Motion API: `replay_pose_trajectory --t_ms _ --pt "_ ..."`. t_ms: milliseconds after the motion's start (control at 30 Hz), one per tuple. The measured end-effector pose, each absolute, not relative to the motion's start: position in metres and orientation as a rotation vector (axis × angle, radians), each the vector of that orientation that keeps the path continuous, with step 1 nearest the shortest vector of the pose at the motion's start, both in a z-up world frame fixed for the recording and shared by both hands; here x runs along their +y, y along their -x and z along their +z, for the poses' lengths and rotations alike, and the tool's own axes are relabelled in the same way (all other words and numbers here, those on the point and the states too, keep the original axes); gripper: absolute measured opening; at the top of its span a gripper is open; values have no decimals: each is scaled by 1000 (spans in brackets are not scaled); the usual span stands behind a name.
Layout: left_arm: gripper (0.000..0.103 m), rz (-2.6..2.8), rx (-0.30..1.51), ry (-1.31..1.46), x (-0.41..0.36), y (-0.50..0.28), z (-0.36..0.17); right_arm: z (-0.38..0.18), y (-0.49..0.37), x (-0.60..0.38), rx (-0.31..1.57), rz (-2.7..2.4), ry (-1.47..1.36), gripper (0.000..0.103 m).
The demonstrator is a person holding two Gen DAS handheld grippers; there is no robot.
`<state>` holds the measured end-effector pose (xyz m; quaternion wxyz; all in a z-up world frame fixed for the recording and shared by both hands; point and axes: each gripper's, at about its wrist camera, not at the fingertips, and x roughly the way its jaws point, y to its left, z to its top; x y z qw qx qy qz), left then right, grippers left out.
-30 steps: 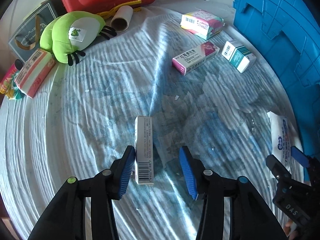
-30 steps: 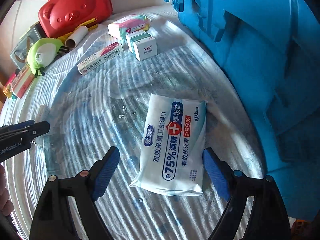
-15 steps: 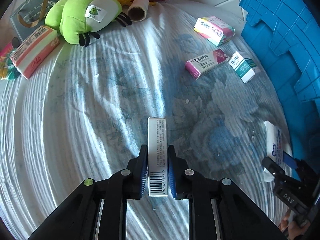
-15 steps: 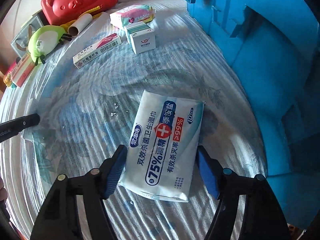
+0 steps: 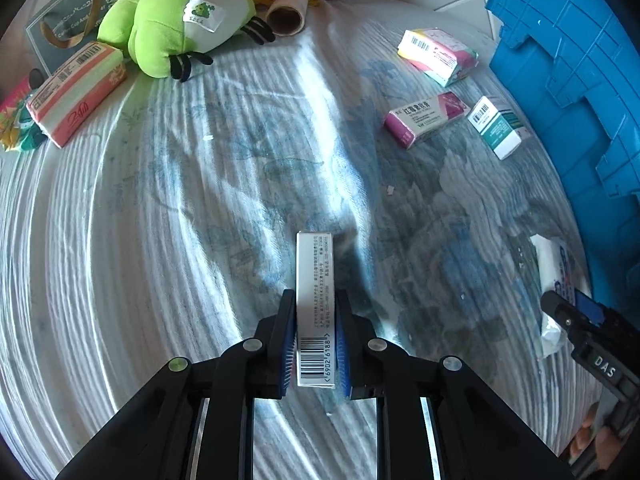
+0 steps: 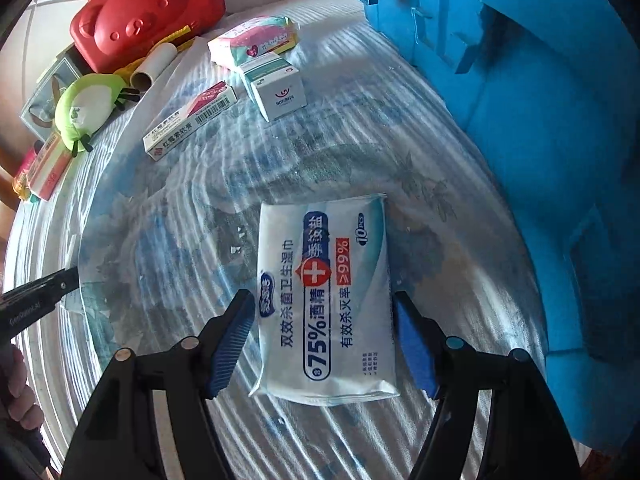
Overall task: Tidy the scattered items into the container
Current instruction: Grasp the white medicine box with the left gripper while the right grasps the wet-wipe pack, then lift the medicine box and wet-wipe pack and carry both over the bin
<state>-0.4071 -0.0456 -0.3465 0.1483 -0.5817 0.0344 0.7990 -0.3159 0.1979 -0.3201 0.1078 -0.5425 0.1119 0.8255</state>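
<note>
Two hand-held grippers work a cluttered, blue-patterned quilted bedspread (image 5: 160, 240) beside a large blue plastic crate (image 6: 540, 140).

The left gripper (image 5: 315, 344) has its blue pads pressed tight on both narrow sides of a slim white cardboard box with a barcode (image 5: 315, 300), its far end pointing away over the bedspread. The right gripper (image 6: 324, 338) stands about half open around a white soft pack of wet wipes with blue and red print (image 6: 324, 300); the right pad touches the pack's edge, while the left pad seems just clear of it, and the pack lies flat just beside the crate. Farther off lie a pink-and-white carton (image 5: 426, 118), a teal-and-white carton (image 5: 498, 126), a pink soft pack (image 5: 438, 56), a green plush toy (image 5: 180, 28) and a red plastic bear-faced case (image 6: 148, 12).
</note>
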Motion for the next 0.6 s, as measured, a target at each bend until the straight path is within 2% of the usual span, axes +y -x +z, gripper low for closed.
replay_pose_trajectory --t_ms 67,133,400,600 --pt "17 2305 102 1667 -47 404 -342 -321 323 191 221 2411 1612 61" --pt "17 2327 99 1664 -53 399 -335 -319 320 187 201 2418 1623 56" --pt "17 2424 171 1570 -81 373 -285 -298 302 156 212 2479 1628 54" --pt "17 2459 177 1495 -103 357 -258 -252 299 112 184 2609 1535 54"
